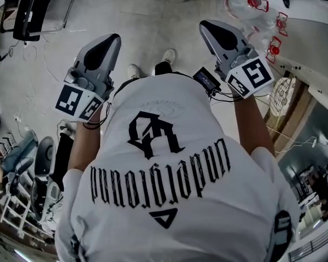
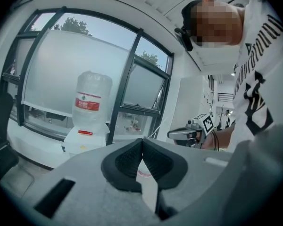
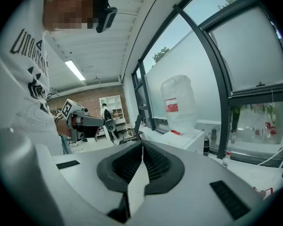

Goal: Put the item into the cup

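The left gripper (image 2: 142, 141) and right gripper (image 3: 142, 143) both have their jaws pressed together on nothing. A water jug (image 2: 91, 100) stands well beyond the jaws.

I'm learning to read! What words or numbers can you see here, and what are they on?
"UND": start of the gothic print on the person's shirt; the rest is unclear.
Red label on the water jug: too small to read.
Marker cubes: black-and-white patterns only, no words.

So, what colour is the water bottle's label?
The label is red, best seen in the left gripper view.
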